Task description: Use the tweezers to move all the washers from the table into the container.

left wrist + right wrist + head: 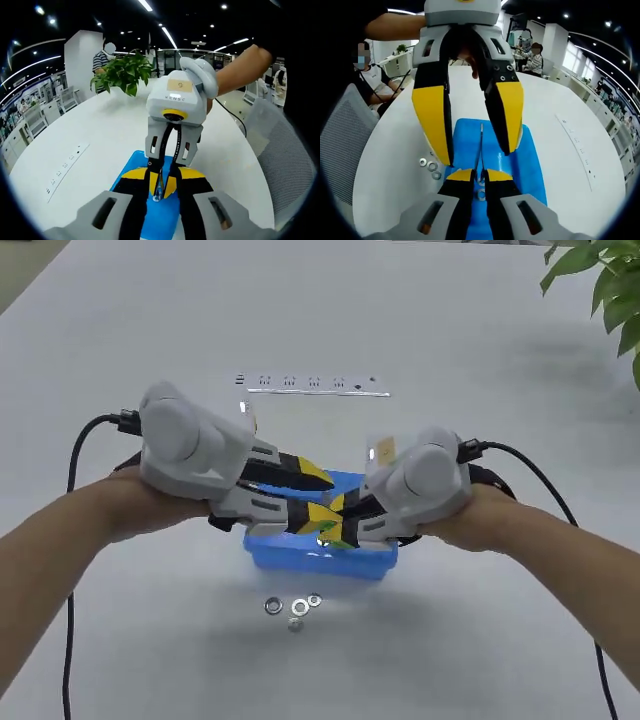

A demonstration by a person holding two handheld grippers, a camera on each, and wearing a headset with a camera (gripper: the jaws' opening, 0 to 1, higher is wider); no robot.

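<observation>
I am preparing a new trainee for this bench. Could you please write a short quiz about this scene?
1. Fill in: the jaws of the left gripper stand ____.
2. The tweezers are held by: A the left gripper, B the right gripper, C a bare hand.
3. True or false: washers lie on the table beside the blue container.
Key: 1 open; 2 B; 3 true.

Right gripper (167, 168) body — faintly "KENSC", perhaps — its sticker (179, 85) "S".
</observation>
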